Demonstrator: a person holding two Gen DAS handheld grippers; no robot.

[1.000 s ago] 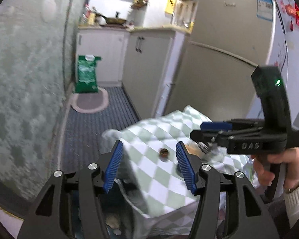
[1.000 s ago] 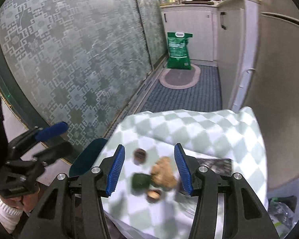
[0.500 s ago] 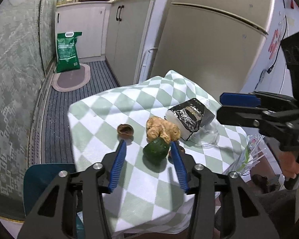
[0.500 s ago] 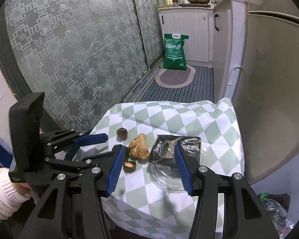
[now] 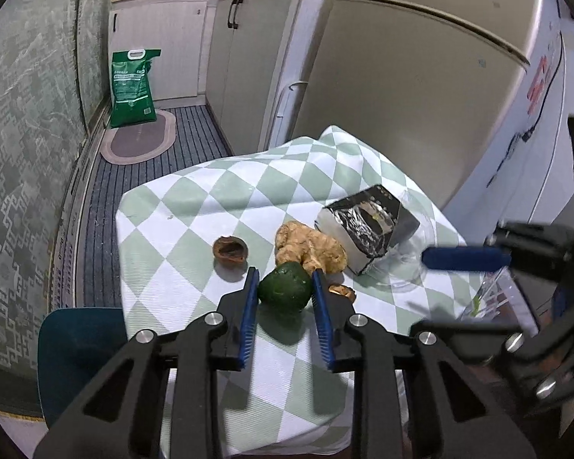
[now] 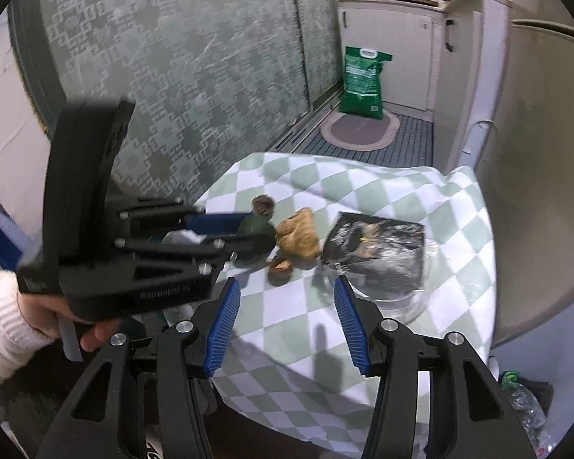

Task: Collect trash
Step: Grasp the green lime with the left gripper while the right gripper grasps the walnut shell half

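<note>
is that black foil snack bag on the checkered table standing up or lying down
Lying down. The black foil bag lies flat on the checkered tablecloth, its broad face up, partly over a clear glass dish, beside the ginger root.

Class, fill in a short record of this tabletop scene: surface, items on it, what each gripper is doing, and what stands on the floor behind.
surface: checked cloth over a table
items: green fruit, ginger root, nutshell half, black foil packet
left gripper: jaws closing, green fruit between them
right gripper: jaws closing slightly, nothing between them, near the packet
floor behind: green sack, oval mat
</note>
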